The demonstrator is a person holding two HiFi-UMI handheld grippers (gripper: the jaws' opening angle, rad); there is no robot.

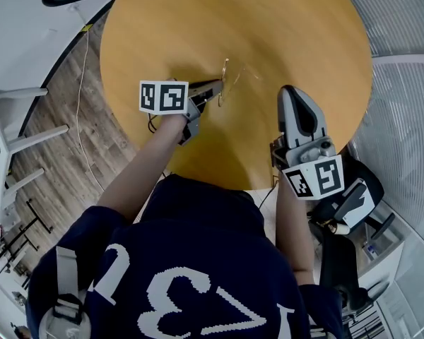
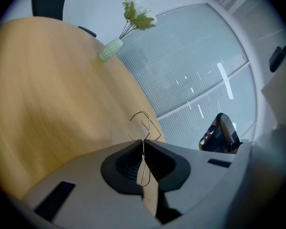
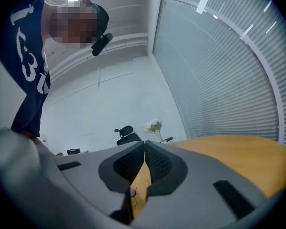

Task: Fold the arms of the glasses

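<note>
Glasses [image 1: 225, 80] [image 2: 144, 128]: thin wire frame, pinched in my left gripper [image 1: 216, 87] [image 2: 143, 144] over the middle of the table [image 1: 290, 34]. Jaws closed right down on the wire; one loop sticks out past the tips, another part runs back between the pads. Cannot tell whether any part of the frame touches the wood.

Right gripper [image 1: 290, 90] [image 3: 144, 152]: jaws together, nothing between them. It sits above the table's near-right part, well apart from the glasses.

Surface: round, bare, honey-coloured wood. Only other item on it is a pale vase [image 2: 110, 49] with white flowers [image 2: 138, 13] at the far rim, well away from both tools.

Room: wood-plank floor [image 1: 63, 111] to my left, with a thin cable lying on it and white furniture legs [image 1: 25, 140] beyond. Curved window wall with horizontal blinds [image 1: 403, 83] close along the right side. Black office chair [image 3: 126, 132] past the far edge, against a white wall.

Edges and space: near rim is just in front of my body, and both forearms cross it. Open tabletop lies all round the glasses. The right rim runs near the blinds; a black seat with clutter [image 1: 350, 203] stands beside my right elbow.
</note>
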